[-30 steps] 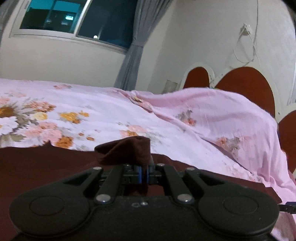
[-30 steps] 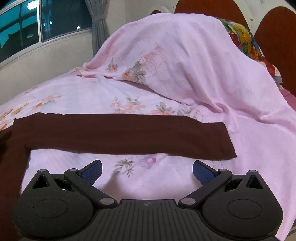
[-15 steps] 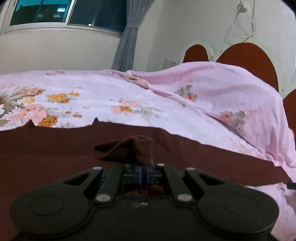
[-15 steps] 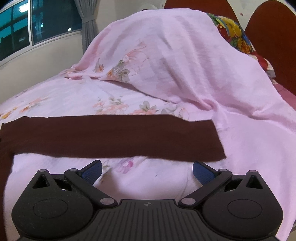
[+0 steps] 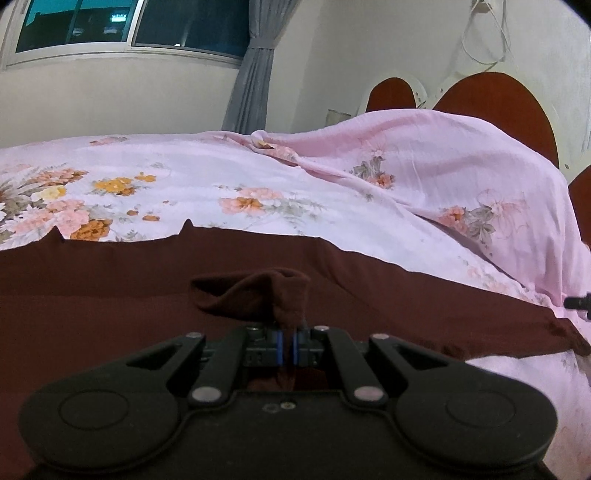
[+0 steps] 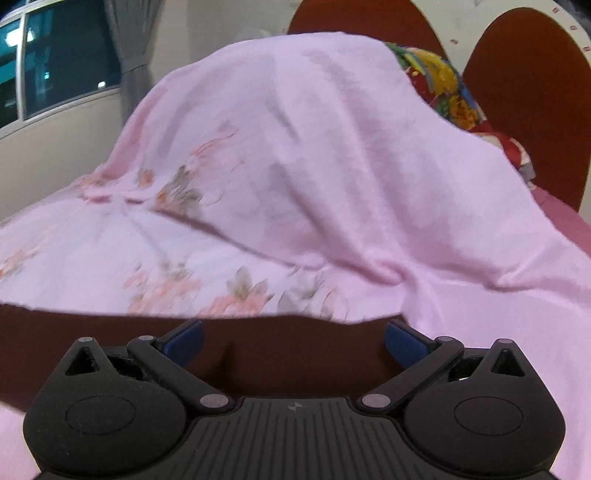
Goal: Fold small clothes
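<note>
A dark maroon garment (image 5: 110, 288) lies spread across a pink floral bedsheet (image 5: 221, 177). My left gripper (image 5: 288, 345) is shut on a bunched fold of that garment (image 5: 266, 295), which stands up just ahead of the blue pads. In the right wrist view a long maroon strip of the garment (image 6: 295, 350) runs across the frame. My right gripper (image 6: 293, 341) is open, its blue fingers (image 6: 184, 338) spread wide over the strip's far edge. Nothing is pinched between them.
A mound under the pink sheet (image 6: 314, 147) rises at the head of the bed. A colourful pillow (image 6: 439, 85) and dark red headboard panels (image 6: 524, 92) stand behind it. A window (image 5: 129, 26) and grey curtain (image 5: 255, 62) line the far wall.
The left gripper sank toward the bed with the fold still pinched, and more maroon cloth now fills its view. The right gripper moved forward over the strip, which now lies between its open fingers.
</note>
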Demonstrator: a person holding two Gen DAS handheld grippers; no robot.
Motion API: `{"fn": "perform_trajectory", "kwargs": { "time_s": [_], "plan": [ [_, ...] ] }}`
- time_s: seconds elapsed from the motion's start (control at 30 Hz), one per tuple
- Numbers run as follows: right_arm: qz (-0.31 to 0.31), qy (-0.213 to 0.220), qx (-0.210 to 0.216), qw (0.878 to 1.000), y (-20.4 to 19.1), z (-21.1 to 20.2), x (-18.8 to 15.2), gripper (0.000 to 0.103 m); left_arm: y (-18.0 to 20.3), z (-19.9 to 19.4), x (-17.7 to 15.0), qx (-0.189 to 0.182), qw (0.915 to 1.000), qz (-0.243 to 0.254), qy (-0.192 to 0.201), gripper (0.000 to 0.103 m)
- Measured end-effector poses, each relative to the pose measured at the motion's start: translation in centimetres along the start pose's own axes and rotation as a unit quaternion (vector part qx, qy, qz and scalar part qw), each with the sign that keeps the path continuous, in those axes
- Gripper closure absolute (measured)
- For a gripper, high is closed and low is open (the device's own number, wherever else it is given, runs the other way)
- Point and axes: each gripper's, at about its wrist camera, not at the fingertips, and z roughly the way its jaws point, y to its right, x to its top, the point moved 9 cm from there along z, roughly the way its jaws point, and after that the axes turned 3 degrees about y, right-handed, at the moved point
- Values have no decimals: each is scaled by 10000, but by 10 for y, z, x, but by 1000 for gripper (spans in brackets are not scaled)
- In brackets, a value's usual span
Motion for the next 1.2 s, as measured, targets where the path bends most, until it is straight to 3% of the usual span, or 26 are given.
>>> {"fn": "perform_trajectory", "kwargs": {
  "time_s": [0.07,0.13,0.17,0.2,0.23,0.27,0.33,0.43,0.53,0.63,0.73,0.8,0.9,1.0,1.07,1.1,1.13,1.2],
  "plan": [
    [54,-24,36,10000,1,2,2,0,4,-2,4,2,9999,93,62,100],
    [73,-47,100,9999,0,3,1,0,6,6,-1,62,9997,219,-117,98],
    [41,-84,77,9999,1,4,-2,0,6,14,-7,22,9992,187,-342,88],
    [32,-118,69,9999,1,4,-4,0,6,21,-13,44,9985,207,-514,84],
    [59,-135,71,9999,1,4,-6,0,8,22,-14,60,9984,276,-497,77],
    [86,-151,77,9998,2,2,-8,0,11,22,-14,58,9982,361,-485,51],
    [90,-182,59,9998,3,-1,-11,0,18,14,-8,249,9975,611,-269,21],
    [40,-216,40,9998,5,-7,-14,0,32,-14,4,209,9963,831,116,21],
    [47,-201,78,9998,7,-16,-15,0,19,-63,7,187,9982,421,375,21],
    [71,-136,85,9998,11,-23,-13,0,-34,-126,-5,778,9958,-58,484,21],
    [84,-168,47,9998,15,-26,-16,0,-100,-188,-25,1738,9831,-243,530,22],
    [130,-213,38,9997,16,-27,-19,0,-137,-212,-42,2221,9738,-354,338,23],
    [129,-260,67,9996,9,-30,-23,0,-172,-210,-57,2519,9668,-405,-112,24],
    [72,-315,183,9993,-8,-34,-26,0,-191,-196,-61,2576,9643,-577,-219,23],
    [-41,-266,366,9990,-28,-40,-23,0,-209,-198,-64,2946,9530,-692,-162,23],
    [-118,-198,414,9989,-38,-42,-21,0,-222,-202,-70,3298,9413,-681,-240,22],
    [-169,-128,484,9986,-48,-45,-17,0,-232,-205,-79,3394,9361,-864,-324,19],
    [-193,-80,663,9976,-67,-46,-12,0,-242,-210,-87,3063,9418,-1378,-151,19]
  ]
}}
